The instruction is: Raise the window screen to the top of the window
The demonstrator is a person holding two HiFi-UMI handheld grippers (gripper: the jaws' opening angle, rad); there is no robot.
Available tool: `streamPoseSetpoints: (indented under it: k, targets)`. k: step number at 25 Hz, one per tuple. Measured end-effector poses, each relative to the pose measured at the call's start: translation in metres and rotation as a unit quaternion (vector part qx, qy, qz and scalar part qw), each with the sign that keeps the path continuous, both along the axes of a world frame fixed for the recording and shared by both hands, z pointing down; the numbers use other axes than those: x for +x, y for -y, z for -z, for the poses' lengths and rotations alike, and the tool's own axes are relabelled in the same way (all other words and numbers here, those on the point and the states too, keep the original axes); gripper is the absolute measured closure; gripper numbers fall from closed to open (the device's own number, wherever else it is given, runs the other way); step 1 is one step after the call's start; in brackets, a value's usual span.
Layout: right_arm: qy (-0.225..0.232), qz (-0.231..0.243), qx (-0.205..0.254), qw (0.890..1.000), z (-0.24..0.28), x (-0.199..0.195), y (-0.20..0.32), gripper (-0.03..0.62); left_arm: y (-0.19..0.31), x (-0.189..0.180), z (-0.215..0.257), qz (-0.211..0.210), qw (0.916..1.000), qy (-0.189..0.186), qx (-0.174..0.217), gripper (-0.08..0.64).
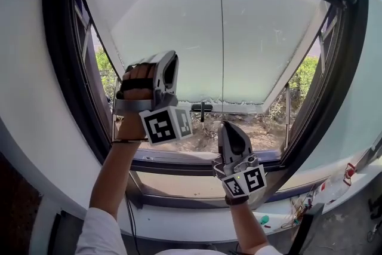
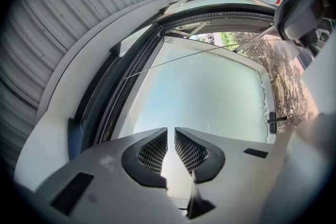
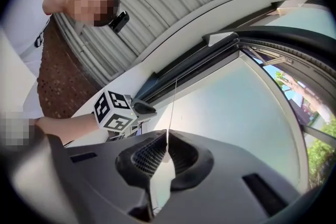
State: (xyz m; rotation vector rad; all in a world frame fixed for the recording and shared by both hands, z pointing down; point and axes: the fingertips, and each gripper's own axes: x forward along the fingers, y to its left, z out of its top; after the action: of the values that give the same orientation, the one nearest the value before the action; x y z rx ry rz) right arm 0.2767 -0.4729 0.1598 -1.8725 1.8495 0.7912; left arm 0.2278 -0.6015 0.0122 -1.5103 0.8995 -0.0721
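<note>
Nearest the head camera, a white sleeve led up a bare forearm to the left gripper. It pointed upward before the lower left part of the window screen; I could not tell whether it touched. The pale screen covered most of the opening inside the dark window frame. Its bottom edge hung about level with a small black handle, and a strip of bare ground and shrubs showed below it. The right gripper sat lower, right of centre, just above the sill. A thin cord ran straight up from it across the screen.

From the left gripper view, the two jaws stood slightly apart with a narrow gap and nothing in it. The screen filled the space beyond them, and the cord crossed its far upper part.

From the right gripper view, the jaws were pressed together on the cord, which rose from between their tips toward the top of the frame. The left gripper's marker cube showed just beside it, to the left.
</note>
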Motion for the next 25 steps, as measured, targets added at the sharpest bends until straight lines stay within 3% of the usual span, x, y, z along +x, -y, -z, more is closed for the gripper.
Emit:
streamPoseSetpoints:
  k: [4,7,11,13,15,17,20,23,25]
  targets:
    - [0.046,-0.033,-0.052,0.997,-0.047,0.006,-0.007,0.603,0.002,-0.011,-0.050,-0.044,0.9954,-0.019,-0.082,0.517]
    - [0.077,-0.044,-0.121,0.989,-0.101,0.007,0.001,0.603,-0.001,-0.022,-0.099,-0.102,0.9750,-0.054,-0.190,0.517]
    - [0.103,-0.083,-0.196,0.972,-0.156,0.001,-0.007,0.603,-0.003,-0.036,-0.190,-0.155,0.9310,-0.074,-0.322,0.517]
    - [0.114,-0.103,-0.219,0.964,-0.177,-0.002,-0.019,0.603,-0.006,-0.045,-0.240,-0.183,0.8989,-0.080,-0.390,0.517]
    - [0.121,-0.126,-0.241,0.955,-0.196,-0.004,-0.031,0.603,-0.014,-0.052,-0.281,-0.214,0.8600,-0.094,-0.454,0.517]
    - [0.128,-0.151,-0.261,0.945,-0.212,-0.008,-0.041,0.603,-0.027,-0.058,-0.312,-0.236,0.8311,-0.095,-0.494,0.517]
    - [0.128,-0.174,-0.277,0.936,-0.225,-0.027,-0.054,0.603,-0.053,-0.069,-0.347,-0.266,0.8008,-0.091,-0.529,0.517]
    - [0.109,-0.179,-0.278,0.938,-0.221,-0.045,-0.064,0.603,-0.081,-0.083,-0.366,-0.294,0.7673,-0.105,-0.560,0.517]
    - [0.100,-0.175,-0.273,0.941,-0.215,-0.052,-0.071,0.603,-0.098,-0.091,-0.374,-0.300,0.7573,-0.111,-0.570,0.517]
